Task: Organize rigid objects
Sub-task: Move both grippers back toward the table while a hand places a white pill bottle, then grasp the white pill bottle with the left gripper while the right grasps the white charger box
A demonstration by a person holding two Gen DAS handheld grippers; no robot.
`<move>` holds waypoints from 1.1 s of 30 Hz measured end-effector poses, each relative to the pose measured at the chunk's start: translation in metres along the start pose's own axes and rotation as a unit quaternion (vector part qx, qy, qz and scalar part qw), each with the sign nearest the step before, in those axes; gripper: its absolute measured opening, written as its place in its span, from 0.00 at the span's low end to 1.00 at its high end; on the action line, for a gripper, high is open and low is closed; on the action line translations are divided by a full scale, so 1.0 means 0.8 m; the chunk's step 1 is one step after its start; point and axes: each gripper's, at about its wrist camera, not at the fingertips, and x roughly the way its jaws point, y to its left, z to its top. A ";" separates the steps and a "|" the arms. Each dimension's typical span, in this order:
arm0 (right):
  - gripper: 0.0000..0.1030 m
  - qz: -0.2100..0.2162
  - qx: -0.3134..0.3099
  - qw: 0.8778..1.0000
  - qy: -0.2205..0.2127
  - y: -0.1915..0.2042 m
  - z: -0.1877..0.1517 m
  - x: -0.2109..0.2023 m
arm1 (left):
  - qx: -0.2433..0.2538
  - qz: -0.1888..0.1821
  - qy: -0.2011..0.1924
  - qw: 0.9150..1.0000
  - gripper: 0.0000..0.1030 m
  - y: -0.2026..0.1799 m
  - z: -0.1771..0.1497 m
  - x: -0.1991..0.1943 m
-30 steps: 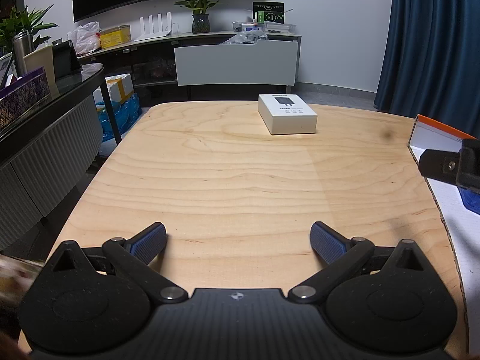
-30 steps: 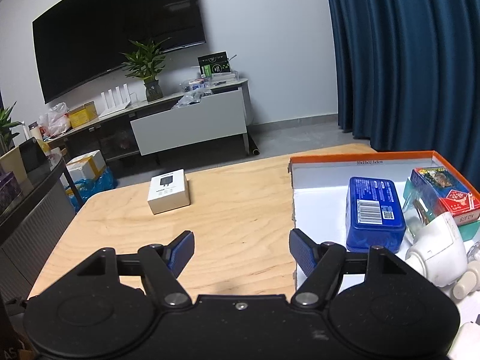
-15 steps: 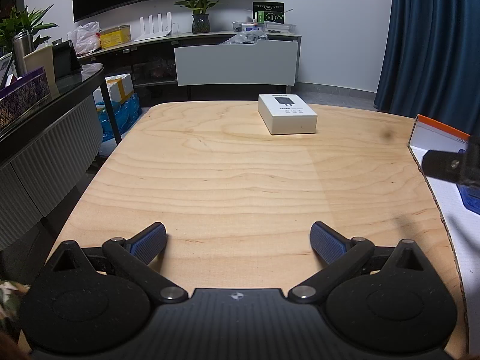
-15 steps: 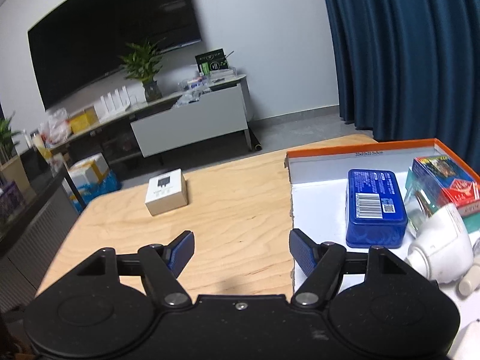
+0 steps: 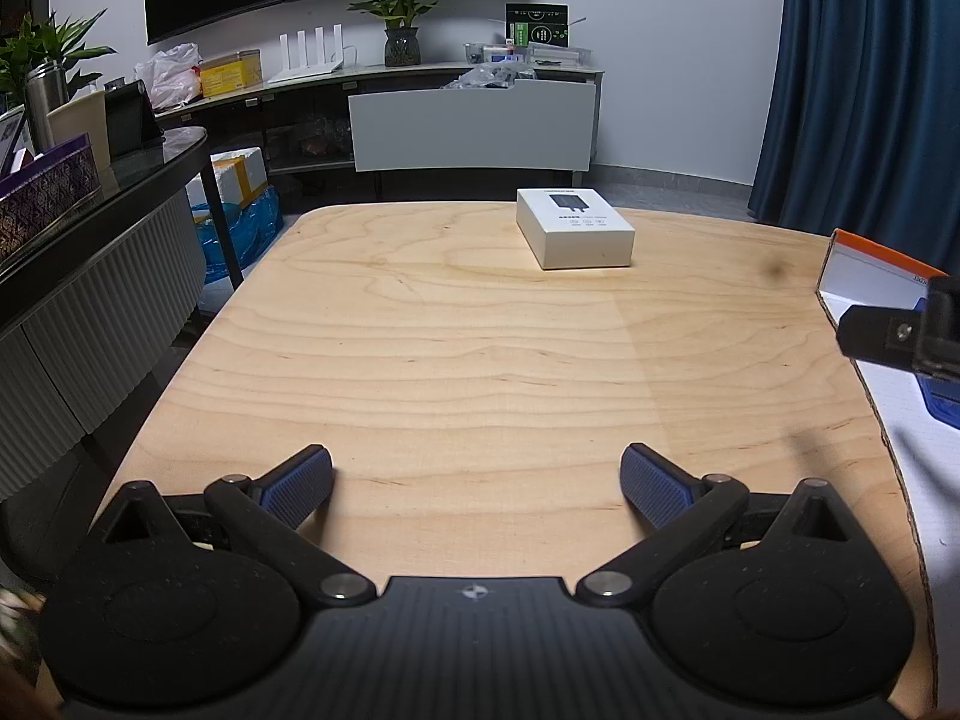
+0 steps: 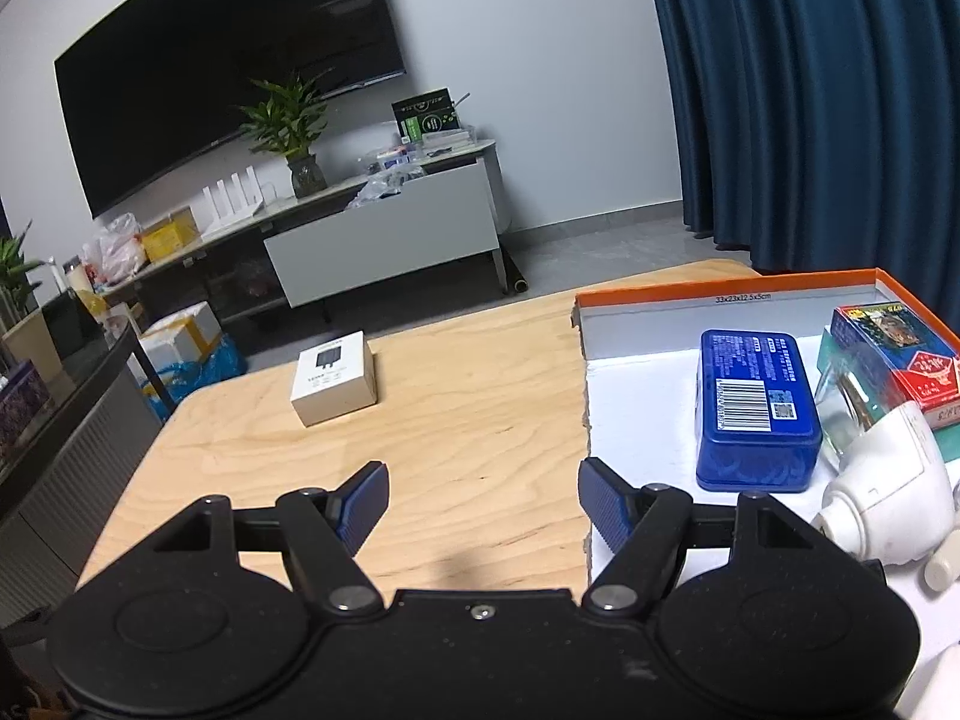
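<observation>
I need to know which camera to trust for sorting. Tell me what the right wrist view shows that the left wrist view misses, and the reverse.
Only the right wrist view shows the tray's contents: a blue tin, a red patterned box and a white device.

Only the left wrist view shows the open left gripper and the glass side table.

Both show the white box alone on the wooden table, the orange-rimmed tray and part of the open right gripper.

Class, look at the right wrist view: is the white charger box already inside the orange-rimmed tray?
No: the white charger box sits alone on the wooden table, well left of the orange-rimmed tray.
</observation>
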 end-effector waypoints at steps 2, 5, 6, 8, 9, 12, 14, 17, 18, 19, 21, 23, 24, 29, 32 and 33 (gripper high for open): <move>0.81 0.004 0.007 1.000 -0.008 -0.004 -0.001 -0.004 | 0.000 0.000 0.000 1.000 1.00 0.000 0.000 0.000; 0.81 0.012 0.012 1.000 -0.023 -0.007 -0.002 -0.010 | 0.000 0.000 0.000 1.000 1.00 0.000 0.000 0.000; 0.81 0.014 0.013 0.999 -0.026 -0.008 -0.002 -0.011 | 0.000 0.000 0.000 1.000 1.00 0.000 0.000 0.000; 0.81 0.019 0.015 0.999 -0.031 -0.009 -0.002 -0.014 | 0.000 0.000 0.000 1.000 1.00 0.000 0.000 0.000; 0.81 0.023 0.015 0.999 -0.035 -0.010 -0.001 -0.015 | 0.000 0.000 0.000 1.000 1.00 0.000 0.000 0.000; 0.81 0.031 0.018 0.999 -0.041 -0.010 0.001 -0.020 | 0.000 0.000 0.000 1.000 1.00 0.000 0.000 0.000; 0.81 0.039 0.011 0.998 -0.041 -0.009 0.003 -0.026 | 0.000 0.000 0.000 1.000 1.00 0.000 0.000 0.000; 0.81 0.052 -0.004 0.998 -0.045 -0.007 0.008 -0.045 | 0.000 0.000 0.000 1.000 1.00 0.000 0.000 0.000; 0.81 0.054 -0.008 0.997 -0.051 -0.007 0.009 -0.053 | 0.000 0.000 0.000 1.000 1.00 0.000 0.000 0.000; 0.81 0.054 -0.017 0.997 -0.057 -0.005 0.011 -0.061 | 0.000 0.000 0.000 1.000 1.00 0.000 0.000 0.000; 0.81 0.058 -0.030 0.995 -0.071 -0.002 0.014 -0.077 | 0.000 0.000 0.000 1.000 1.00 0.000 0.000 0.000; 0.81 0.069 -0.034 0.994 -0.080 -0.002 0.019 -0.091 | 0.000 0.000 0.000 1.000 1.00 0.000 0.000 0.000; 0.81 0.070 -0.032 0.993 -0.086 -0.002 0.020 -0.097 | 0.000 0.000 0.000 1.000 1.00 0.000 0.000 0.000; 0.81 0.085 -0.026 0.992 -0.094 -0.003 0.027 -0.119 | 0.000 0.000 0.000 1.000 1.00 0.000 0.000 0.000; 0.81 0.086 -0.038 0.990 -0.103 -0.005 0.031 -0.133 | 0.000 0.000 0.000 1.000 1.00 0.000 0.000 0.000; 0.82 0.085 -0.040 0.990 -0.105 -0.006 0.033 -0.137 | 0.000 0.000 0.000 1.000 1.00 0.000 0.000 0.000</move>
